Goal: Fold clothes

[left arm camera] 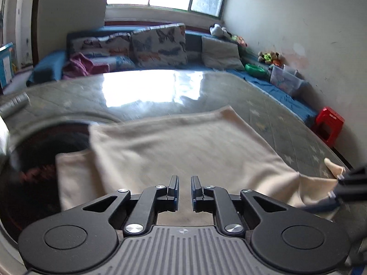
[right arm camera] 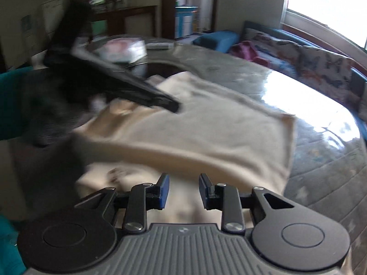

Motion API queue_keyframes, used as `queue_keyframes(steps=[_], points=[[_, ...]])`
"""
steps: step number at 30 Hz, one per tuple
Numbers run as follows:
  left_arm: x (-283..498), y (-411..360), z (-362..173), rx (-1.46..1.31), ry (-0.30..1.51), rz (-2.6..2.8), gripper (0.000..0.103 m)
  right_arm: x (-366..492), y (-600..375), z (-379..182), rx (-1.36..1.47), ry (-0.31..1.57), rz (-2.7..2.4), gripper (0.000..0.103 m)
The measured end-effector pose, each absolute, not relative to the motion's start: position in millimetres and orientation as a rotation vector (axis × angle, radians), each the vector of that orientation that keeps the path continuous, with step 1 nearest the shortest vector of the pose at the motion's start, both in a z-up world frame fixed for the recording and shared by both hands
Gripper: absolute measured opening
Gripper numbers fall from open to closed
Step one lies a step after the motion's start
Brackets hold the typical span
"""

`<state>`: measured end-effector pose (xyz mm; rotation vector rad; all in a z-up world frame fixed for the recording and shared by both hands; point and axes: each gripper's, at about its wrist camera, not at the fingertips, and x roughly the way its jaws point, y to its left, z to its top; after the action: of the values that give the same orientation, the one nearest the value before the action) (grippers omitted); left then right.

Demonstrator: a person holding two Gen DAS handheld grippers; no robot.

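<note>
A cream cloth [left arm camera: 183, 142] lies spread on the glossy grey table [left arm camera: 142, 91], one part folded over another at its left side. My left gripper [left arm camera: 184, 183] hovers low over the cloth's near edge, its fingers a narrow gap apart with nothing pinched between them. In the right wrist view the left gripper [right arm camera: 169, 105] is a blurred black shape touching down on the cloth [right arm camera: 206, 133]. My right gripper [right arm camera: 184, 192] stands open over the cloth's near end, blue pads bare. From the left wrist view the right gripper [left arm camera: 344, 183] sits at the cloth's raised right corner.
A dark round opening [left arm camera: 45, 151] lies in the table left of the cloth. A sofa with patterned cushions [left arm camera: 158, 45] runs behind the table. A red stool [left arm camera: 329, 123] and a clear box [left arm camera: 286, 80] stand by the right wall. A person's teal sleeve [right arm camera: 9, 105] is at the left.
</note>
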<state>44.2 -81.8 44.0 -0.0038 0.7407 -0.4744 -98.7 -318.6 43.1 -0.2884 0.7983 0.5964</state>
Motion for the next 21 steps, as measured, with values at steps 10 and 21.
queue_keyframes(steps=[10,21], points=[[42.0,-84.6,27.6,-0.017,0.779,-0.459,0.012,-128.6,-298.0,23.9,-0.354,0.798,0.607,0.032],[40.8,-80.6,25.7,-0.019,0.764,-0.468,0.012,-147.1,-317.0,32.6,-0.382,0.812,0.573,0.004]])
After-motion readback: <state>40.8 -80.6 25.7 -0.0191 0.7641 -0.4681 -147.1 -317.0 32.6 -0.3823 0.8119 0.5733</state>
